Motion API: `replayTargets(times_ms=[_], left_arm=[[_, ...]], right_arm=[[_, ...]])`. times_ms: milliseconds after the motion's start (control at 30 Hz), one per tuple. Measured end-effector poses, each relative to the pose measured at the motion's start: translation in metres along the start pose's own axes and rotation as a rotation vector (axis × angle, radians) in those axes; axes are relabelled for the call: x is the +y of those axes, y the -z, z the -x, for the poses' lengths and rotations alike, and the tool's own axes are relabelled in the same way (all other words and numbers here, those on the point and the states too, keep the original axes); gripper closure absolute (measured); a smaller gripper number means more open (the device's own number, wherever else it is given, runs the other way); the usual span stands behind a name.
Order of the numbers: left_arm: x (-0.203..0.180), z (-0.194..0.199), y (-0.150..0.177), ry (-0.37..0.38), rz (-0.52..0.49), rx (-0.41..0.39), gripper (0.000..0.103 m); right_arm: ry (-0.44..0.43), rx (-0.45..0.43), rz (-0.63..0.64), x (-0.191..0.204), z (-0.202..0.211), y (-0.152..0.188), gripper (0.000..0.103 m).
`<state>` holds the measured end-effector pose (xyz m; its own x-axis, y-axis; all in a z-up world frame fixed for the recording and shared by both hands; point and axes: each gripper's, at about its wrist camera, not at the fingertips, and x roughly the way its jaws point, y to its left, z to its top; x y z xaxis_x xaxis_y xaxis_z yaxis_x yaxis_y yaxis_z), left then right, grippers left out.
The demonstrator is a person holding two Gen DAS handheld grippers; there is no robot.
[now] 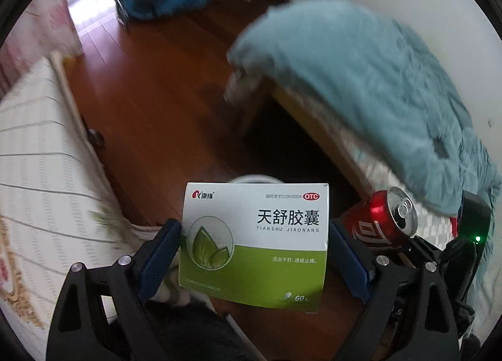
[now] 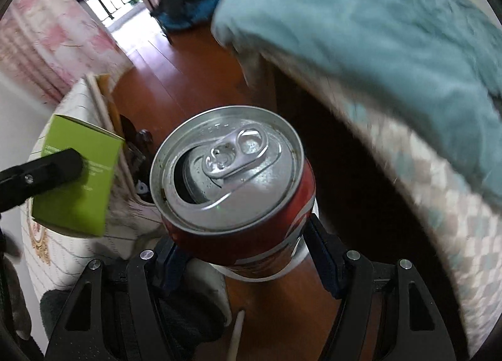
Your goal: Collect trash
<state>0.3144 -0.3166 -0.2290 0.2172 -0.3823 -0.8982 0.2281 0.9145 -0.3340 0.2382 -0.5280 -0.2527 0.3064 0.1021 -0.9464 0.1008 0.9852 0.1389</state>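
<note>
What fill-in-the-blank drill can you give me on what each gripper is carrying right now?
1. The left gripper holds a white and ____ medicine box.
2. The right gripper is closed on a red soda ____.
3. The tab opening on top of it is already ____.
4. The floor below is made of ____.

Missing words: green; can; open; wood

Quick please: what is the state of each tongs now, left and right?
Left tongs: closed on the medicine box.
Right tongs: closed on the red can.
</note>
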Motion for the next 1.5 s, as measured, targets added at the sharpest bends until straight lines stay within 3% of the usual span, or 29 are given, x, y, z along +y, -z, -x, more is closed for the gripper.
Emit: replayTargets(times_ms=[233, 500, 600, 700, 900, 1067, 1500], left_arm=[[-0.010, -0.064, -0.002, -0.007, -0.001, 0.144, 0.010], [-0.008, -0.088, 0.003, -0.061, 0.002, 0.189, 0.007], [-0.009, -0.084, 0.006, -0.094, -0.004, 0.168, 0.007], [-0.010, -0.072, 0.008, -0.144, -0.007, 0.138, 0.007], [-0.012, -0.031, 0.023, -0.239, -0.010, 0.066, 0.007], [-0.021, 0.015, 0.039, -0.264, -0.012, 0.007, 0.007], [-0.060, 0.142, 0.090, -0.181, -0.043, -0.143, 0.007]], right_arm=[[0.032, 0.083, -0.004, -0.019, -0.062, 0.004, 0.032], [0.056, 0.167, -0.011, -0.030, -0.104, -0.004, 0.031], [0.059, 0.195, -0.023, -0.030, -0.114, -0.007, 0.000], [0.077, 0.198, -0.019, -0.026, -0.111, -0.007, 0.000], [0.094, 0.166, -0.015, -0.022, -0.069, 0.006, 0.000], [0.075, 0.115, -0.012, -0.015, -0.020, 0.013, 0.000], [-0.011, -0.067, 0.040, 0.017, 0.148, 0.040, 0.000]])
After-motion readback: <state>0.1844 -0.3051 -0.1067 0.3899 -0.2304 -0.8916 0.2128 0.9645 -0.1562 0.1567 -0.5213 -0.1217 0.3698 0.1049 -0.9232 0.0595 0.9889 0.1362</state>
